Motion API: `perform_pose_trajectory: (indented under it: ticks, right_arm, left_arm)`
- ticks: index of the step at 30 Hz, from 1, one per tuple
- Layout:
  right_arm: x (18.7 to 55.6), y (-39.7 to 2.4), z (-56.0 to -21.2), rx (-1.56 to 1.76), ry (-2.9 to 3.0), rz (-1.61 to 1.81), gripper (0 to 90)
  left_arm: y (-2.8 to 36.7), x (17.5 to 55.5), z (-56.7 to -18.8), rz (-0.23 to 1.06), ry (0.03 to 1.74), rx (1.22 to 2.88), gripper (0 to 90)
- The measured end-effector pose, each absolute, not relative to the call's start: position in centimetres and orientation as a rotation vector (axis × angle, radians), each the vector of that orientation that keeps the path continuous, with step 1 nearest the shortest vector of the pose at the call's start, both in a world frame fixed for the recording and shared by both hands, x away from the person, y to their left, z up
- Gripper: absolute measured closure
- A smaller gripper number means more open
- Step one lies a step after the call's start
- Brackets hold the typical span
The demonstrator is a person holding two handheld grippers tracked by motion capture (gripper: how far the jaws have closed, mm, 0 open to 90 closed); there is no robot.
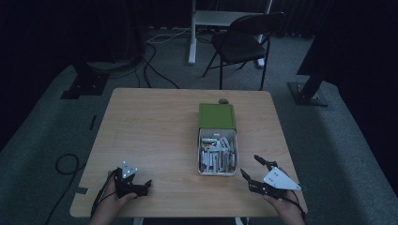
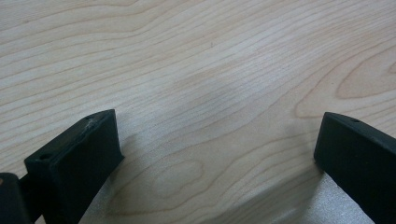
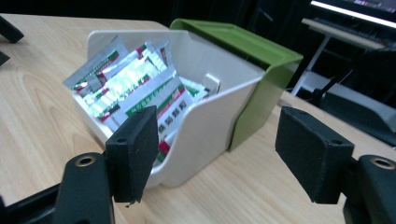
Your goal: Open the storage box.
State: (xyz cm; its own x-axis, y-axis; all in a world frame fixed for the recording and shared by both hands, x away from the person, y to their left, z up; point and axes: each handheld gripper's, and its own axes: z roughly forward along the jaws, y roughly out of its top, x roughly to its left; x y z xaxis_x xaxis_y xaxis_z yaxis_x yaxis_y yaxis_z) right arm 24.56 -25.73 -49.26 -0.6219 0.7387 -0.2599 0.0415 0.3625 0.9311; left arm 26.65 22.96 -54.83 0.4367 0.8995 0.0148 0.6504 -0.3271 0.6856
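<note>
step: the right gripper (image 1: 253,168) is nearing the bin (image 3: 205,135) of sachets (image 3: 140,88); I judge this the approach before a pick, with nothing held yet.
right gripper: jaws stand well apart with nothing between them; in its own view the bin's near corner sits just ahead of them, the left pad (image 3: 133,151) overlapping the bin's low front lip.
left gripper: (image 1: 133,185) rests low over bare wood near the person's edge, jaws spread wide, nothing between them; it lies well apart from the bin, off to that gripper's right.
bin: white tray with a green hood (image 3: 243,44) at its far end; it stands on the table just ahead and to the left of the right gripper as the high view shows it.
sachets: silver packets with green and red print, stacked leaning and crowded at the open end nearest the right gripper.
next move: I judge the right gripper must swing over the low front lip, tip down and line one pad on each face of a single sachet; the packets lie close, so taking two at once, or nudging the light bin, is the risk.
table: (image 1: 155,126) pale wood grain, otherwise bare apart from a small dark thing (image 1: 224,101) behind the bin, too small to tell.
room: dim, grey carpet, a dark folding chair (image 1: 241,42) beyond the table, cables (image 1: 155,70) on the floor.
</note>
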Motion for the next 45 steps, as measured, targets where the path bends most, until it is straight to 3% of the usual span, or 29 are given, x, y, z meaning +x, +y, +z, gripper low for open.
perform_pose_trajectory:
  ticks: [8, 20, 34, 45]
  right_arm:
    - [25.1, -27.2, -50.3, 0.749, 1.953, 1.301, 20.8]
    - [26.2, -29.2, -52.3, 1.001, 2.09, 1.247, 20.9]
    - [27.4, -30.5, -53.6, 1.074, 2.175, 1.206, 21.0]
    - [27.9, -30.9, -54.8, 1.12, 2.243, 1.063, 15.6]
  left_arm:
    - [23.0, 26.7, -54.8, 0.534, 1.298, 2.086, 1.0]
    - [22.9, 26.7, -54.8, 0.534, 1.299, 2.086, 1.0]
    - [23.0, 26.7, -54.8, 0.534, 1.3, 2.087, 1.0]
    - [23.0, 26.7, -54.8, 0.533, 1.3, 2.086, 1.0]
